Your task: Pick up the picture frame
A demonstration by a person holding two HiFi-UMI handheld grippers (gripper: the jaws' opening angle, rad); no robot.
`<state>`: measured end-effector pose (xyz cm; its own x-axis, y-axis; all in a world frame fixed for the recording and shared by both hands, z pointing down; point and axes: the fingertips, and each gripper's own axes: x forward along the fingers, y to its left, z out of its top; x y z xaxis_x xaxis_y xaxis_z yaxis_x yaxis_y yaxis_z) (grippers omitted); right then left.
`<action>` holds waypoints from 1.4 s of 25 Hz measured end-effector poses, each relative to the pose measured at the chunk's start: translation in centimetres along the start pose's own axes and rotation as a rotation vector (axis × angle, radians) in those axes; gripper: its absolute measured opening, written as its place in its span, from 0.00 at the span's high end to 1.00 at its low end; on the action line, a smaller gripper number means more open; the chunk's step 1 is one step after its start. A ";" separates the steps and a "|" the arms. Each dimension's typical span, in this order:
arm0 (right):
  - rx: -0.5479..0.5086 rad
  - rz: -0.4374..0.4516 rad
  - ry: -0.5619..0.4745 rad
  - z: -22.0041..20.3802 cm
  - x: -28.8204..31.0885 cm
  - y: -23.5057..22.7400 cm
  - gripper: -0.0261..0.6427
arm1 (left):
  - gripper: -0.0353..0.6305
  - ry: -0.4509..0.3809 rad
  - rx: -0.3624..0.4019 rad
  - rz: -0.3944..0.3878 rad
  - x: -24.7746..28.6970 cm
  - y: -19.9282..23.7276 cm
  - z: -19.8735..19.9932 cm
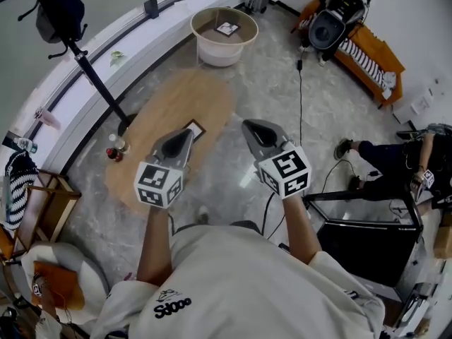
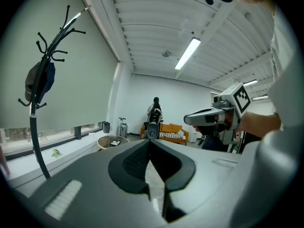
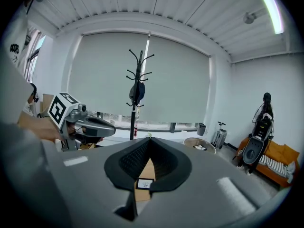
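The picture frame (image 1: 198, 128) lies flat on the worktop (image 1: 166, 104), just past the left hand-held gripper (image 1: 188, 134). The right hand-held gripper (image 1: 247, 125) is alongside. Both 2 are closed and empty.

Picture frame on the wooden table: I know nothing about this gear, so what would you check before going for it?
1. Target found: ok. The small dark-rimmed picture frame lies flat on the oval light wooden table.
2. Left gripper open: not ok, jaws shut, empty.
3. Right gripper open: not ok, jaws shut, empty.
4. Contact with frame: not ok, neither gripper touches it.
5. Space around frame: ok, the small bottles at the table's edge stand apart.
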<state>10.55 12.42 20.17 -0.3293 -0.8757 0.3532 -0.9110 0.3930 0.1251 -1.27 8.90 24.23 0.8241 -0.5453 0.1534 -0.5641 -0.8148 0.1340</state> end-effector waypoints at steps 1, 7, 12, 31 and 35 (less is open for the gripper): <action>0.000 0.002 0.002 0.0 0.4 0.0 0.96 | 0.93 0.006 -0.006 0.006 0.1 0.5 -0.2; -0.003 0.033 0.032 -0.1 2.5 -0.1 0.96 | 0.93 0.057 -0.029 0.078 0.5 3.0 -1.8; -0.005 0.077 0.068 -1.1 6.2 -1.1 0.96 | 0.93 0.094 -0.046 0.125 2.0 5.7 -3.6; -0.006 0.332 0.179 -2.6 22.6 -7.4 0.96 | 0.93 0.222 -0.195 0.415 9.0 17.3 -7.2; 0.017 0.371 0.215 -4.7 25.5 -8.2 0.95 | 0.93 0.260 -0.214 0.448 10.5 18.7 -9.0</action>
<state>10.79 -11.84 32.52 -0.5778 -0.5969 0.5567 -0.7453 0.6639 -0.0617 -3.67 -10.26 37.19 0.4770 -0.7403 0.4738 -0.8763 -0.4419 0.1917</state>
